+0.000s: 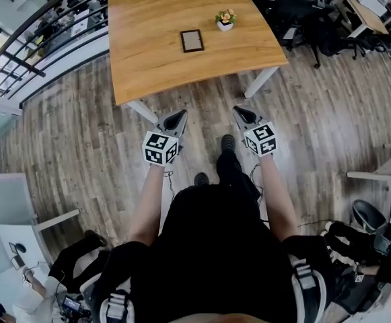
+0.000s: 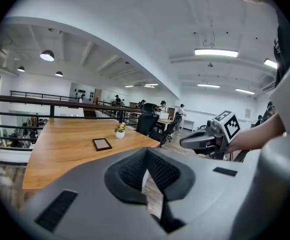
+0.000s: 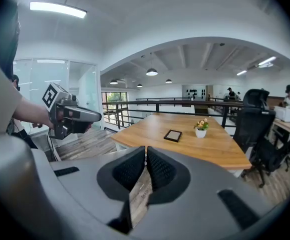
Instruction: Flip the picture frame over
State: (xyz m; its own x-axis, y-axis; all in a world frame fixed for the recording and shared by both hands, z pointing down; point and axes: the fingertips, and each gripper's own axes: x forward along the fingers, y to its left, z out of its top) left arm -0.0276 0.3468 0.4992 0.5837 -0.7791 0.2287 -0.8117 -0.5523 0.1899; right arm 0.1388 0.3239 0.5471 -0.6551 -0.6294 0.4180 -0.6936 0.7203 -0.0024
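Observation:
A small dark-edged picture frame [image 1: 192,40] lies flat near the middle of the wooden table [image 1: 148,59]; it also shows as the frame [image 2: 102,144] and the frame [image 3: 173,135]. Both grippers hang over the floor, short of the table's near edge. My left gripper [image 1: 180,116] is shut and holds nothing. My right gripper [image 1: 237,112] is shut too, with nothing between its pads. In the left gripper view the right gripper [image 2: 184,142] appears at the right; in the right gripper view the left gripper [image 3: 98,117] appears at the left.
A small white pot with flowers [image 1: 225,20] stands just right of the frame. White table legs [image 1: 260,83] reach the plank floor. Office chairs [image 1: 303,15] crowd the table's right side; a black railing [image 1: 40,19] runs behind it. Someone sits at lower left [image 1: 67,268].

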